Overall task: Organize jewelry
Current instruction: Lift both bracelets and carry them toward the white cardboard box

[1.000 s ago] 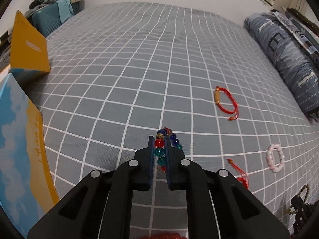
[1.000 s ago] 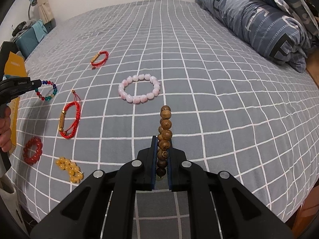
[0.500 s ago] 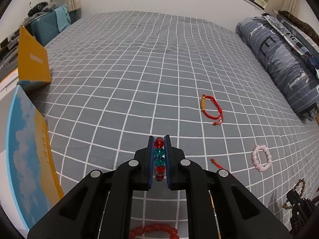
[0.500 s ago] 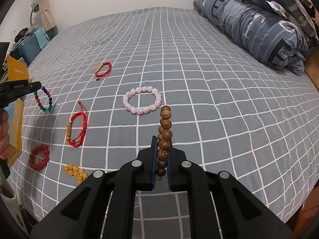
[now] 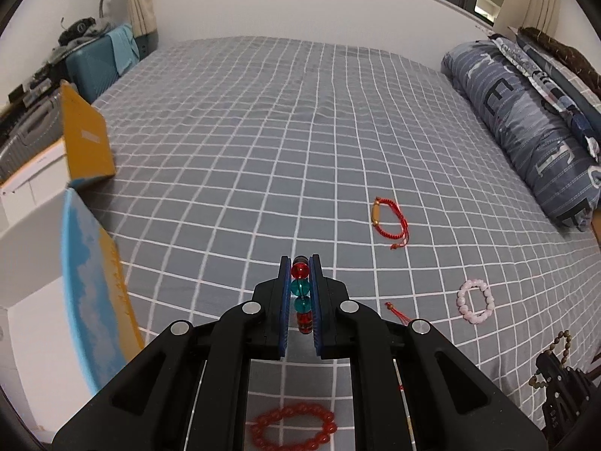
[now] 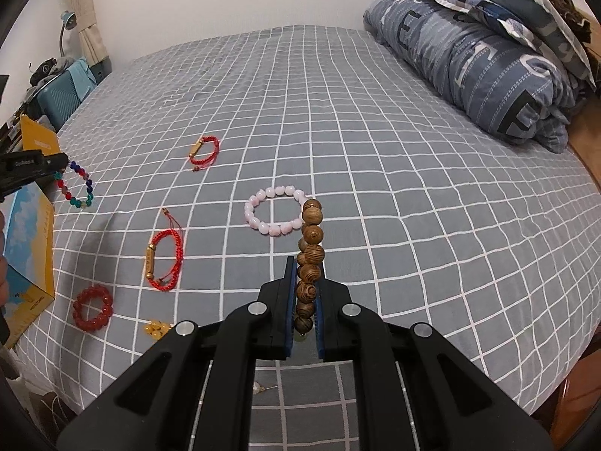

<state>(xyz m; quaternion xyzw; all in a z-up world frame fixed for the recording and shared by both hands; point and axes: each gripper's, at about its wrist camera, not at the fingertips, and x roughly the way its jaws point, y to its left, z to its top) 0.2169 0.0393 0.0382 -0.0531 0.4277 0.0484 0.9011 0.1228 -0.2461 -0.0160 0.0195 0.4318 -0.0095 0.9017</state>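
Note:
My left gripper (image 5: pixel 300 267) is shut on a multicoloured glass-bead bracelet (image 5: pixel 301 293), lifted off the grey checked bed (image 5: pixel 233 173); in the right wrist view the same bracelet (image 6: pixel 77 188) dangles from the left gripper (image 6: pixel 62 159). My right gripper (image 6: pixel 305 267) is shut on a brown wooden-bead bracelet (image 6: pixel 311 248) that sticks up beyond the fingertips. On the bed lie a pink bead bracelet (image 6: pixel 276 210), two red cord bracelets (image 6: pixel 165 259) (image 6: pixel 204 150), a red bead bracelet (image 6: pixel 93 308) and an amber bead bracelet (image 6: pixel 157 329).
A blue and yellow box (image 5: pixel 90 293) stands at the bed's left edge, a second yellow box (image 5: pixel 84 139) behind it. Folded blue bedding (image 6: pixel 488 60) lies along the right side. A teal suitcase (image 5: pixel 101 64) stands at the far left. A small earring (image 6: pixel 261 389) lies under my right gripper.
Both grippers have risen with their bracelets still held. The multicoloured bracelet now hangs clear of the bed, and more of the room shows beyond it.

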